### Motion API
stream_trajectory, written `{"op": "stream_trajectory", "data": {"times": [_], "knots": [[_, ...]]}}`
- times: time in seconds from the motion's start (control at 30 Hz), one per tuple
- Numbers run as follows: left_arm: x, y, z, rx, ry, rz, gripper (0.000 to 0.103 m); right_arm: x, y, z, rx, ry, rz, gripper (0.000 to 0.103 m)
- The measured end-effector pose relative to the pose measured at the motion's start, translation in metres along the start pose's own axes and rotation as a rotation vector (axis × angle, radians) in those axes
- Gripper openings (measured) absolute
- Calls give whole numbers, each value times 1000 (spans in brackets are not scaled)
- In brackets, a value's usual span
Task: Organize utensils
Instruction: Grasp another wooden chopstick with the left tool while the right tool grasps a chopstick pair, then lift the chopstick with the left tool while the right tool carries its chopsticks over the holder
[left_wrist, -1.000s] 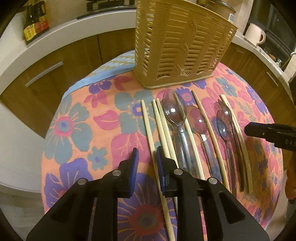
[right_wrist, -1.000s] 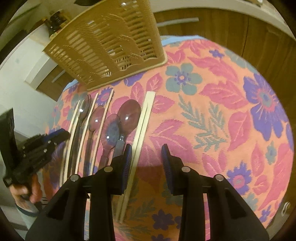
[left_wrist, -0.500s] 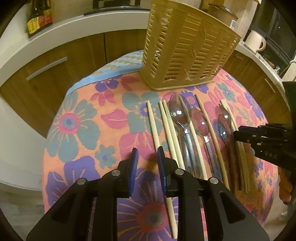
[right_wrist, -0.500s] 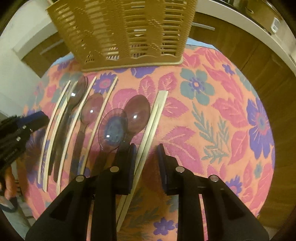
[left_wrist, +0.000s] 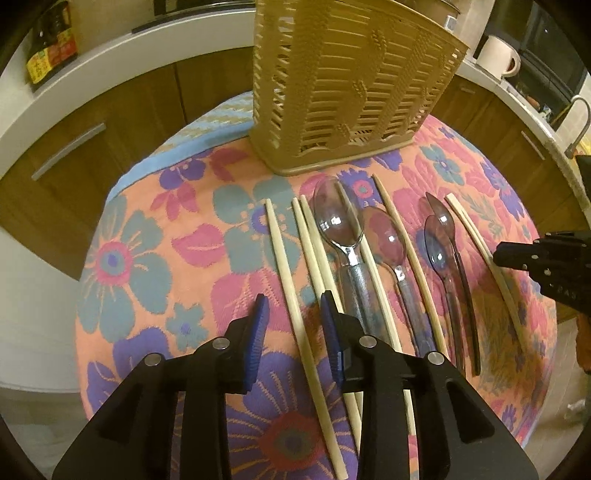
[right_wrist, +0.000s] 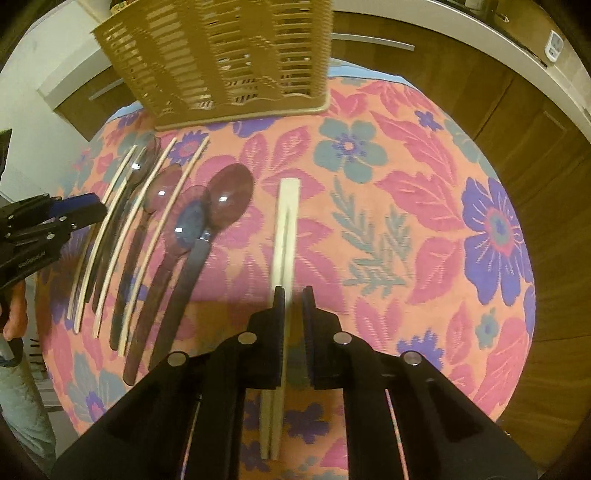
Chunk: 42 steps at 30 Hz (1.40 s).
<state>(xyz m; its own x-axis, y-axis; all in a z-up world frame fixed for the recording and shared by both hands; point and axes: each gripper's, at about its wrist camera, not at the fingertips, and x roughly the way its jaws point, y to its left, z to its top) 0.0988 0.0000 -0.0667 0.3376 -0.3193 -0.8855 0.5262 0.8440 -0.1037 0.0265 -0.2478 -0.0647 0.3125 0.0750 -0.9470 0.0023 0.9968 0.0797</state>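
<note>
On a floral cloth (left_wrist: 140, 258), the left gripper (left_wrist: 291, 314) hovers with jaws apart, straddling the near part of the leftmost chopstick (left_wrist: 284, 273). To its right lie a chopstick pair (left_wrist: 314, 251), a large spoon (left_wrist: 341, 229), further chopsticks and three smaller spoons (the two rightmost overlapping), all running lengthwise toward the slatted basket (left_wrist: 351, 85) standing upright at the far edge. The right gripper (left_wrist: 546, 258) enters from the right margin over the outermost chopsticks (left_wrist: 476, 240); its jaw state cannot be determined from this view.
</note>
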Motion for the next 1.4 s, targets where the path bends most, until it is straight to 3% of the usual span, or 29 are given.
{"op": "stream_trajectory", "data": {"times": [0.17, 0.2, 0.33, 0.67, 0.73, 0.77, 0.9, 1.0, 1.13, 1.27, 1.4], "knots": [[-2, 7, 0, -11, 12, -23, 23, 2, -9, 5, 33, 20, 107, 15], [-1, 5, 0, 0, 17, -15, 24, 1, -8, 5, 34, 19, 105, 20], [3, -5, 6, 47, 36, 37, 27, 0, -3, 12, 11, 17, 67, 20], [6, -11, 9, 98, 49, 60, 26, 17, 8, 26, -25, 95, 12, 22], [6, -14, 8, 113, 44, 90, 20, 18, 13, 26, -47, 97, -12, 19], [7, -16, 7, 120, 41, 110, 17, 20, 19, 26, -54, 96, -22, 12], [8, -28, 3, 136, 15, 178, 5, 21, 28, 23, -73, 81, -28, 10], [6, -28, 0, 120, -2, 162, 4, 11, 34, 12, -86, 48, 6, 10], [-25, -17, -2, 53, -110, 50, 4, -18, 37, 7, -104, -44, 70, 10], [-75, -18, 6, 21, -295, -87, 4, -56, 40, 16, -119, -172, 132, 10], [-123, -28, 20, 38, -464, -163, 4, -95, 41, 32, -130, -324, 183, 10]]}}
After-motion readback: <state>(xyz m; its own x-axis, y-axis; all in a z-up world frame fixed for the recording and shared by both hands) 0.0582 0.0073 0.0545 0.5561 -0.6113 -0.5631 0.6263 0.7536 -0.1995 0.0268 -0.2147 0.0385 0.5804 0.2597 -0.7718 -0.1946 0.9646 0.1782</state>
